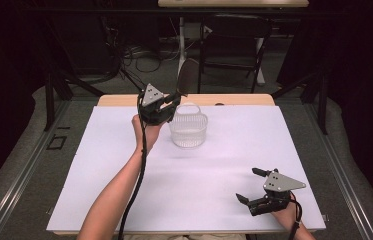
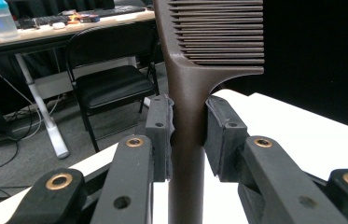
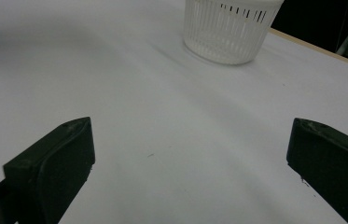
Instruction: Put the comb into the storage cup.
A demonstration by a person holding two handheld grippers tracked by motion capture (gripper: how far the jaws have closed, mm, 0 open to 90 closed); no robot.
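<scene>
- 1 white table sheet (image 1: 124,190) is carrying everything; the wooden table edge is showing along its far side.
- 1 white slotted basket (image 1: 188,129) is standing upright toward the far middle of the sheet, its thin handle arching over the open mouth. In the right gripper view the basket (image 3: 225,32) is sitting up ahead, well apart from those jaws.
- 1 left gripper (image 1: 166,106) is hovering at the basket's left rim, just beside it, with the jaws pointing toward the basket. It is clenched on the handle of a brown comb (image 1: 187,77).
- In the left gripper view the comb (image 2: 190,93) is standing between the 2 pads, handle running down past them, toothed head up and teeth pointing to that view's right.
- Key relation: the comb's long axis is running near upright, head rising above the basket's far-left rim, basket mouth lying just to the right of and below the jaws. Judgement: the left hand is far nearer the basket than the right, so a short carry over the rim and a lowering would likely place the comb inside.
- 1 right gripper (image 1: 256,186) is resting low at the near right of the sheet, jaws spread wide and holding nothing, well apart from basket and comb.
</scene>
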